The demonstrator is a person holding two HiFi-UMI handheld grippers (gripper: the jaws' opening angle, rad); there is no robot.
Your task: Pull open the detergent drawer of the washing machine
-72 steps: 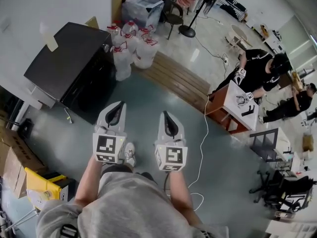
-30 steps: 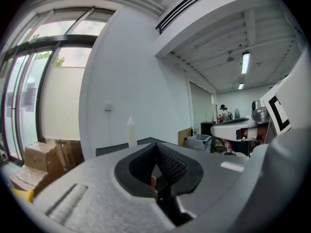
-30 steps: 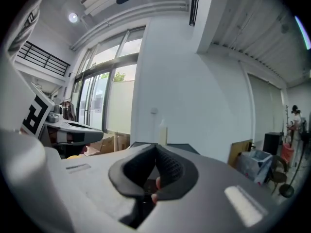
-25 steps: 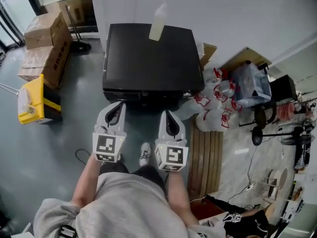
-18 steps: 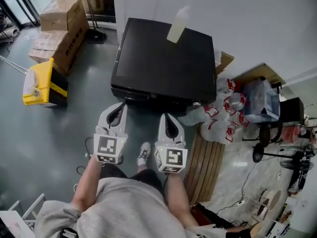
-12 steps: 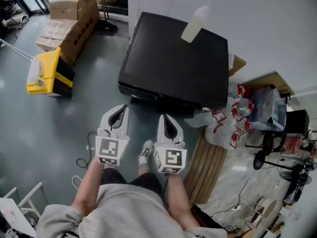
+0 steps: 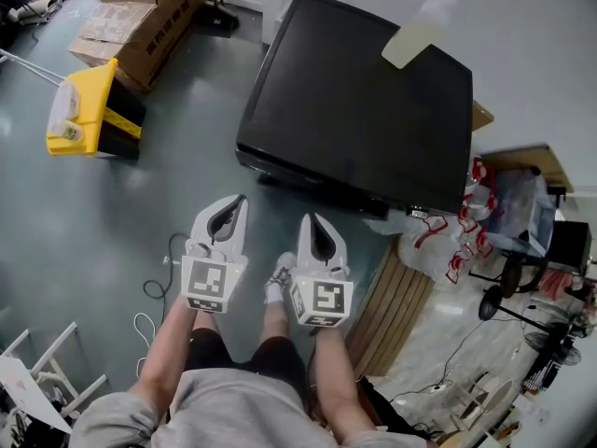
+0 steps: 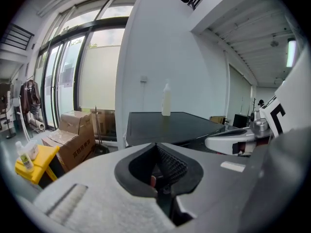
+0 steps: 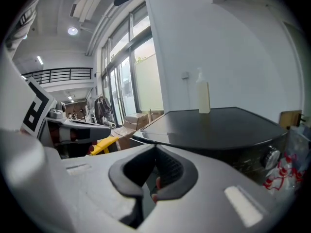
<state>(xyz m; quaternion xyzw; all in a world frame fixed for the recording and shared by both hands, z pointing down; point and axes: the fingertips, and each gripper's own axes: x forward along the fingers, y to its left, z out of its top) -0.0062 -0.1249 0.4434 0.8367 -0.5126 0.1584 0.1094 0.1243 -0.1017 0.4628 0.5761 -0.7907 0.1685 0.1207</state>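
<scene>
The black washing machine (image 7: 364, 110) stands against the white wall, seen from above, with its front edge toward me. A pale bottle (image 7: 410, 40) stands on its top near the wall. My left gripper (image 7: 237, 200) and right gripper (image 7: 308, 220) hang side by side, short of the machine's front, both shut and empty. In the left gripper view the machine's dark top (image 8: 167, 126) and bottle (image 8: 166, 100) lie ahead past the closed jaws. The right gripper view shows the top (image 9: 218, 125), the bottle (image 9: 202, 97) and a knob (image 9: 271, 157) on the front panel. I cannot make out the detergent drawer.
A yellow and black container (image 7: 89, 115) and cardboard boxes (image 7: 140, 17) sit on the floor to the left. Bags with red print (image 7: 452, 231) and wooden slats (image 7: 396, 301) lie right of the machine. White cables (image 7: 154, 292) trail on the floor near my feet.
The view has swung and closed in, so the washing machine now looms larger and sits further right. Both grippers have sunk together toward its front and stayed shut.
</scene>
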